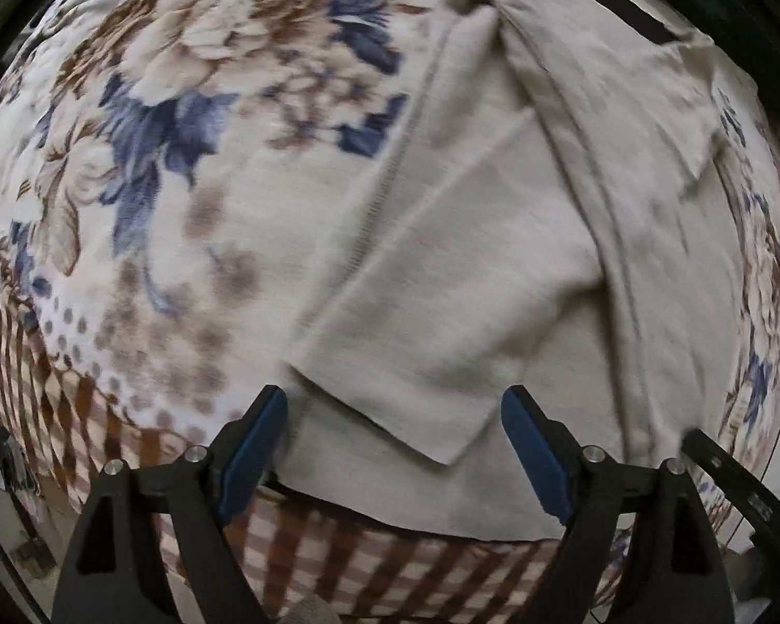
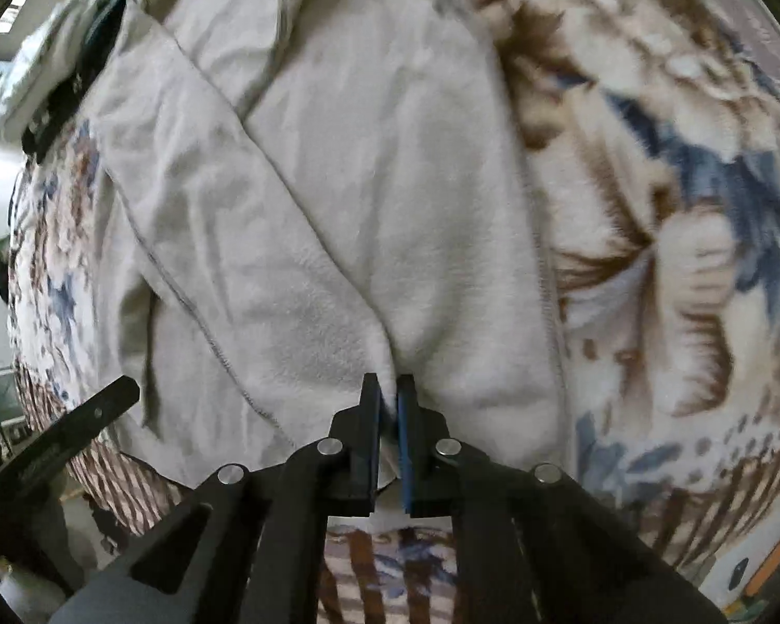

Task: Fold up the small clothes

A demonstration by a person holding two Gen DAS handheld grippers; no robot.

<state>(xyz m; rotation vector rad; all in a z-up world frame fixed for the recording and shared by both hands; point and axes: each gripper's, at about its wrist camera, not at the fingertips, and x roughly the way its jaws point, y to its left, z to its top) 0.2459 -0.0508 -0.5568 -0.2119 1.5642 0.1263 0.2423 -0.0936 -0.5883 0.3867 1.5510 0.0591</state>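
We see the blanket [image 1: 171, 166], floral with a checked border, under a beige garment [image 1: 494, 260] with one flap folded over. Left gripper [image 1: 394, 442] spread wide above its hem; right gripper [image 2: 388, 405] pinching a fleecy fold.

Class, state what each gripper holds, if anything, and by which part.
Right gripper pinches the beige garment at a bunched fold near its edge. Left gripper is open, holding nothing.

- Garment [image 1: 494, 270]: plain pale beige
- Blanket [image 1: 192, 119]: cream ground, blue and brown floral print, brown check border
- Gripper pads [image 1: 252, 447]: blue, on black fingers
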